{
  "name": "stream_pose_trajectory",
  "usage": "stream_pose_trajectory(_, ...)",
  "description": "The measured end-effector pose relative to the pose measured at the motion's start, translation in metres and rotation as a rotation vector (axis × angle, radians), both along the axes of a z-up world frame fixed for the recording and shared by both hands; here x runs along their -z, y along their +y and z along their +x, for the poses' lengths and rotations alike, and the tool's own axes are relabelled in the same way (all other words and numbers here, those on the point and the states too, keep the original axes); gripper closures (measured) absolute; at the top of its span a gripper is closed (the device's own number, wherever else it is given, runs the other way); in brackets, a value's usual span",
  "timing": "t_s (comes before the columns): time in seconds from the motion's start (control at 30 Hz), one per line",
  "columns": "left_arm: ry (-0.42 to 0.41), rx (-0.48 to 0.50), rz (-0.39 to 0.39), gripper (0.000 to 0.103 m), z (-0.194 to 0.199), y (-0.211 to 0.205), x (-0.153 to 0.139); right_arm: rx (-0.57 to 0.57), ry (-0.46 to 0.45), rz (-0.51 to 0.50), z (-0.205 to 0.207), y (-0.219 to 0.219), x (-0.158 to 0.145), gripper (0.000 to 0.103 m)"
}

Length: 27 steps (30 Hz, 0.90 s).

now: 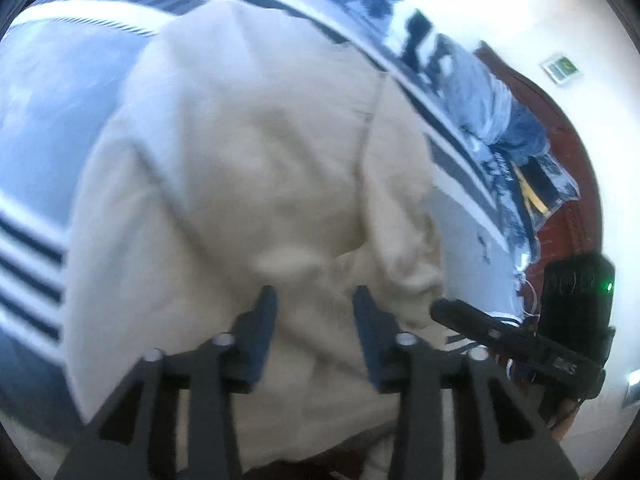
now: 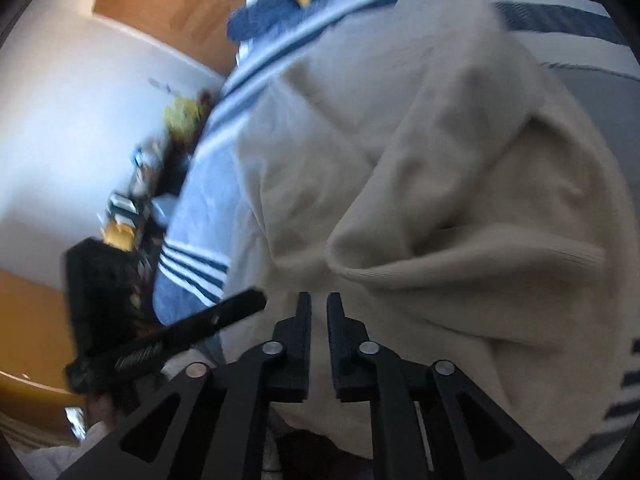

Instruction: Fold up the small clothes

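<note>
The cream garment (image 1: pixel 248 184) is spread, rumpled, on the striped bed cover (image 1: pixel 32 264), lying directly ahead of and beneath both pairs of fingers, with its ribbed hem (image 2: pixel 472 260) doubled over just ahead and to the right of the right gripper (image 2: pixel 319 304). The left gripper (image 1: pixel 314 300) is held open with nothing between its fingers, while the right one is nearly closed (whether any cloth is pinched cannot be told). The right gripper is judged the nearer to that folded hem
</note>
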State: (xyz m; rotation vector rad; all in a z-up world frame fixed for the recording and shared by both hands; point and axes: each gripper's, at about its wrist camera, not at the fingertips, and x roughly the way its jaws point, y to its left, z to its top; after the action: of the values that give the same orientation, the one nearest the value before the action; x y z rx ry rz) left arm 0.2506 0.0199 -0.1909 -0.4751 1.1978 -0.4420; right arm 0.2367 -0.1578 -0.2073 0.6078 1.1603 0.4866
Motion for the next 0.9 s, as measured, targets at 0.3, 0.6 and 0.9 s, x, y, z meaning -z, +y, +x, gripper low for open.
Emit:
stream_pose_trajectory(0.3, 0.074, 0.084, -0.02, 0.057, 0.041, -0.059, 0.015, 0.186, -0.013, -0.202, 0.007, -0.095, 0.012, 0.058)
stream_pose_trajectory(0.6, 0.188, 0.039, 0.053, 0.07, 0.04, -0.06, 0.042, 0.103, 0.107, -0.007, 0.004, -0.094, 0.06, 0.099)
stream_pose_trajectory(0.9, 0.171, -0.018, -0.122, 0.085, 0.048, -0.015, 0.032, -0.064, -0.07, 0.101, -0.06, -0.026, -0.024, 0.098)
